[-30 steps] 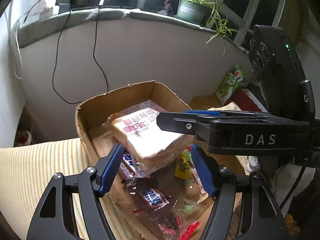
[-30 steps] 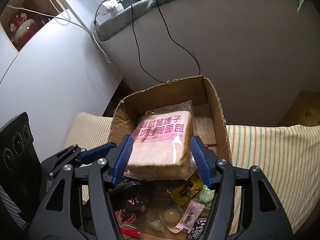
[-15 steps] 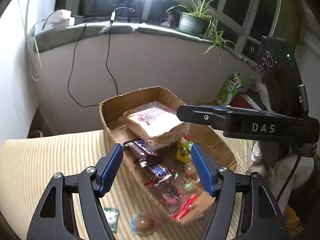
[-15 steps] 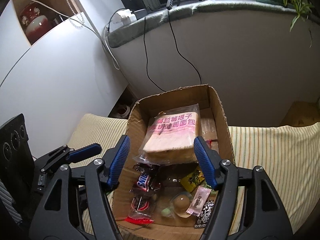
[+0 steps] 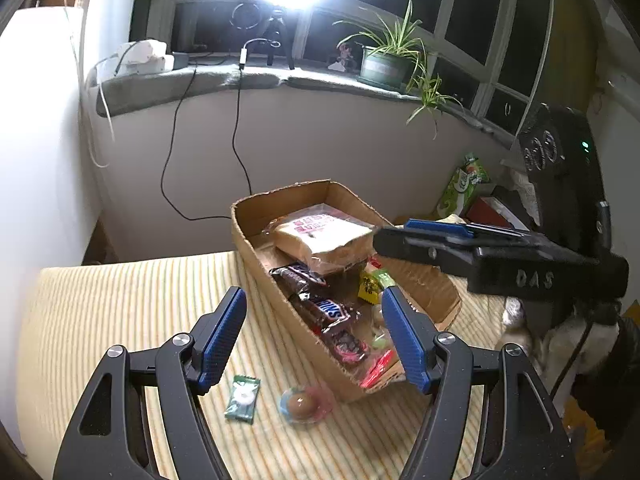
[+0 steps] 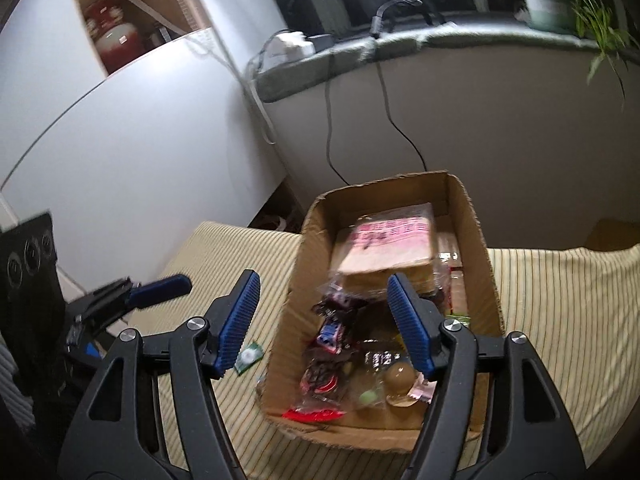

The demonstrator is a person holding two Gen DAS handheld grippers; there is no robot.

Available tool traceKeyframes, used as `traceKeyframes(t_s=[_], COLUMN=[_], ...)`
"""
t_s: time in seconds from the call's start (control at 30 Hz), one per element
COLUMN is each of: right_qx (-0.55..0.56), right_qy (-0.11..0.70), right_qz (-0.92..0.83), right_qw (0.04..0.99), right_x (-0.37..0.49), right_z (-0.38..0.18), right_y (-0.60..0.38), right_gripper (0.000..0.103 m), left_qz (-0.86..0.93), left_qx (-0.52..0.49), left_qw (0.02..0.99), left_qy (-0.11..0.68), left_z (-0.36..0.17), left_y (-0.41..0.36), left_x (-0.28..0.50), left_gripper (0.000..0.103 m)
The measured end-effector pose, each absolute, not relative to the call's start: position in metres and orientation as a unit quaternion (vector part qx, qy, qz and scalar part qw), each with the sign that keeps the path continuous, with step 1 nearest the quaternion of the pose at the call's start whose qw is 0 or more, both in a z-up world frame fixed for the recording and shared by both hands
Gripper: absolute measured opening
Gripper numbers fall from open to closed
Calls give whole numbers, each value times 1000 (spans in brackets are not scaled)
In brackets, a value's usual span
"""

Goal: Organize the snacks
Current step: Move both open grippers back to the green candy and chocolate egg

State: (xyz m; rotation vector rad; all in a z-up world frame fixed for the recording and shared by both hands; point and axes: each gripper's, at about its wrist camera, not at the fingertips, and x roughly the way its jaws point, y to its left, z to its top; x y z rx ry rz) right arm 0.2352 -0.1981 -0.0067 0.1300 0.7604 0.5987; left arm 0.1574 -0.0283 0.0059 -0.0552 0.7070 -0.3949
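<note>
Both wrist views look down, near, from opposite sides; share cardboard box [image 5: 280, 280] [image 6: 308, 240].

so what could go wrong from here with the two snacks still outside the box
1. The green candy lies flat on the striped cloth; the left hand-held gripper, open above it, may pinch cloth with it.
2. The round wrapped sweet sits close to the box wall, so a finger could hit the cardboard.
3. The bread leans on loose bars and might slide.
</note>
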Motion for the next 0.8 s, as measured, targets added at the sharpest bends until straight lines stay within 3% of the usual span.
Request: traceKeyframes(t_s=[0.37,0.57,0.63,0.8], right_qx=[7,-13,-18,-26], right_qy=[360,353,360,390], right_qz=[310,333,338,346], right_qw=[880,874,869,853], right_x=[180,145,138,126], right_z=[-14,-34,-43,-71], right_y=[-168,-154,-148,-135], right_gripper=[69,68,58,49], left_qz=[-174,-166,-170,-188], left_qx=[-34,-53,-60,-70], left_qw=[923,912,906,890], left_qy=[343,371,383,410], left_z=[-4,-28,-38,-59], left_y=[10,33,36,32], left_x=[131,131,133,142], left_gripper=[66,52,45,34])
